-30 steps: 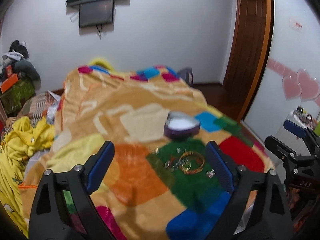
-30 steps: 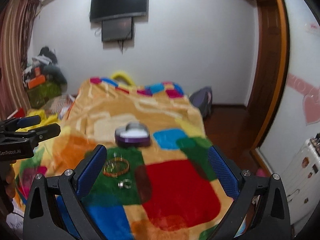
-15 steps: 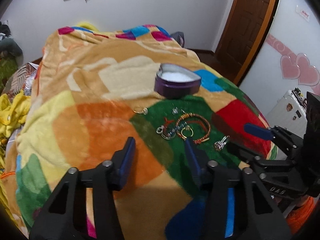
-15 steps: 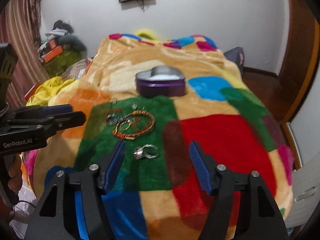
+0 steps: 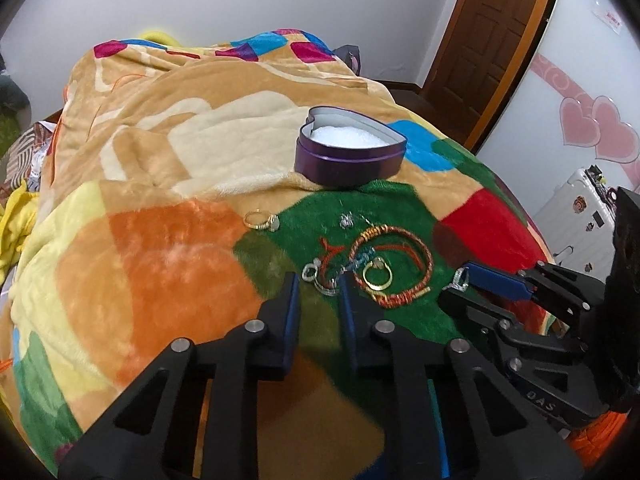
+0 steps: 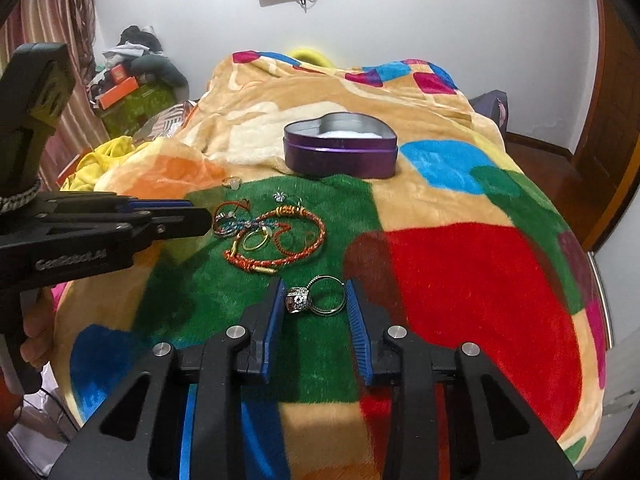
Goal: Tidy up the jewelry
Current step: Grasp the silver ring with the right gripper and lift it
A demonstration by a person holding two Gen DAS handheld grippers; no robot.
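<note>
An open purple heart-shaped tin (image 5: 350, 156) with white lining sits on the blanket; it also shows in the right wrist view (image 6: 340, 152). Jewelry lies on the green patch: an orange-red cord bracelet (image 5: 394, 264), a gold ring (image 5: 376, 276), a silver ring with a blue charm (image 5: 320, 278), a separate gold ring (image 5: 262, 221) and small silver earrings (image 5: 346, 220). My left gripper (image 5: 318, 284) is narrowly open, its tips around the silver ring. My right gripper (image 6: 314, 294) is partly open, its jaws on either side of a silver stone ring (image 6: 316, 300).
A multicoloured blanket (image 5: 168, 248) covers the bed. Yellow cloth (image 6: 104, 156) and piled clutter (image 6: 132, 76) lie left of the bed. A wooden door (image 5: 492, 28) and a white suitcase (image 5: 576, 212) stand to the right.
Both grippers have come down and forward to the jewelry. Both sets of jaws have narrowed a great deal, the left around the silver ring and the right around the stone ring.
</note>
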